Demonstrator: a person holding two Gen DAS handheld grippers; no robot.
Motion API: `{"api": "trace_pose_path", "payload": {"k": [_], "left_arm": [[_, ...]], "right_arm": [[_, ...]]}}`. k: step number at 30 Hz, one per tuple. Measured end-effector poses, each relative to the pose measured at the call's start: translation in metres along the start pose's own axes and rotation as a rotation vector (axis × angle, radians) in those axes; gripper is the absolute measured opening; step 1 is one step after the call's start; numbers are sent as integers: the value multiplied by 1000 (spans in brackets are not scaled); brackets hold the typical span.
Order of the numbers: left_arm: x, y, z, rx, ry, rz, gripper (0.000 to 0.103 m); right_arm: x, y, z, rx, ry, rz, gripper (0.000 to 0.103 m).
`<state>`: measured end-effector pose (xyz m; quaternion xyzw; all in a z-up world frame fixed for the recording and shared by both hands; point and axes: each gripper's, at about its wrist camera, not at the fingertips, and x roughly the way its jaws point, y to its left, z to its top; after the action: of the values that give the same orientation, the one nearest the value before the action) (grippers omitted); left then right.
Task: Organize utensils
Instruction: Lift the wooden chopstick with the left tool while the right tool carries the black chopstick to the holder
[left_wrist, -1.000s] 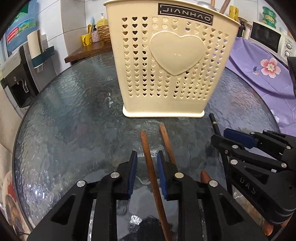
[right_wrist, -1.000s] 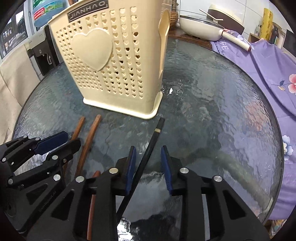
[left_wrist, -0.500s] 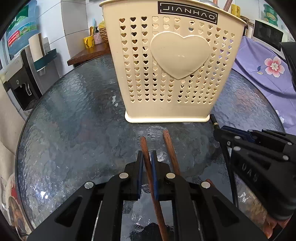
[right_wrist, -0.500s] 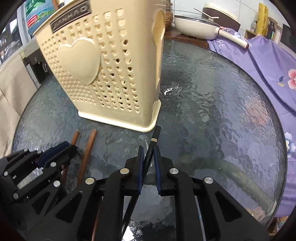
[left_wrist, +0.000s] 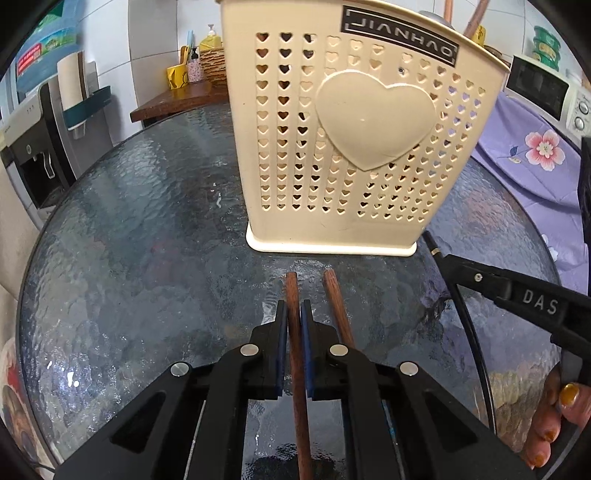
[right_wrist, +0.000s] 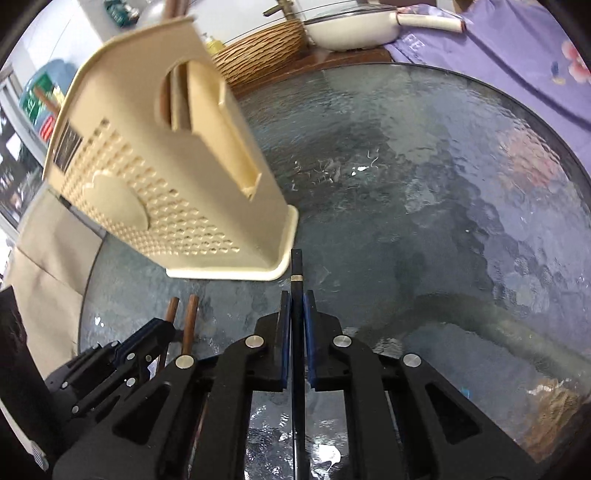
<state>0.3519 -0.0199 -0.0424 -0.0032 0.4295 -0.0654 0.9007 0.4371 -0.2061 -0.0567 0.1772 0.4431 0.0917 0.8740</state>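
Left gripper (left_wrist: 293, 314) had its jaws pinched on a brown wooden chopstick (left_wrist: 295, 354), which lay on the glass bench (left_wrist: 129, 258) w/ its tip pointing at the cream utensil holder (left_wrist: 354, 147). A 2nd brown chopstick (left_wrist: 336, 306) lay just beside it, to its right, not gripped. Right gripper (right_wrist: 296, 306) had its jaws clamped on a black chopstick (right_wrist: 296, 266), tip close to the holder's base corner. Holder stood upright mid-bench, more utensil handles (left_wrist: 476, 18) poking out its top.

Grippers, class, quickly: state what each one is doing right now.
Left gripper: shut on a reddish-brown wooden chopstick.
Right gripper: shut on a thin black chopstick.
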Motion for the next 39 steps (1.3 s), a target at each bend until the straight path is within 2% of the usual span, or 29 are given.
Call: {"api": "trace_pose_path", "payload": {"k": [11, 12, 24, 32, 39], "left_arm": [[-14, 14, 7, -57, -28, -46, 7], [-16, 16, 8, -61, -35, -53, 7], [-73, 22, 23, -105, -165, -136, 7], [-120, 15, 23, -83, -252, -180, 7], [-154, 14, 22, -67, -314, -207, 7]], "right_arm": [[-20, -17, 0, 13, -53, 27, 8], [-28, -11, -8, 8, -62, 33, 8], [-99, 17, 4, -94, -228, 103, 8], [-148, 38, -2, -191, -333, 114, 8], [-175, 51, -8, -250, -380, 122, 8]]}}
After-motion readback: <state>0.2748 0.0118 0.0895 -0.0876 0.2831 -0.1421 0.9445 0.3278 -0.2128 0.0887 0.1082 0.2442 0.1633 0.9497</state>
